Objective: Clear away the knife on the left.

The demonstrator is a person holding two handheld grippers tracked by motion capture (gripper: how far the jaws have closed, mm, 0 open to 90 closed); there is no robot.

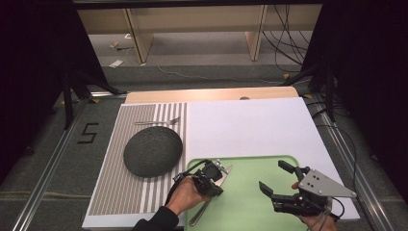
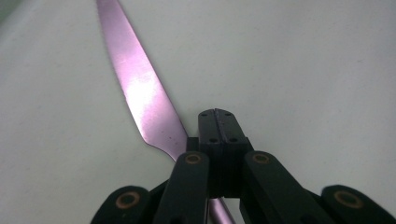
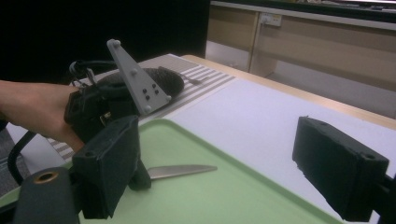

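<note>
Broadly, we are working over one table covered by one white mat, and beside that lies one striped placemat. One green tray sits at the near edge of the white mat, and one dark round plate rests on the stripes with a single fork just beyond it.

We count one knife, lying on the left part of the tray. In the high view its long axis runs on a diagonal: the handle end points toward our near edge and pokes past the tray's rim, while the blade tip points away and to the right. In the left gripper view the blade stretches up and to the left from the jaws, flat against the tray floor.

We have two grippers. Our left gripper has its jaws pressed together, clamped on the knife where blade meets handle. Our right gripper hovers over the right part of the tray, well apart from the knife, its jaws spread wide with nothing between them.
</note>
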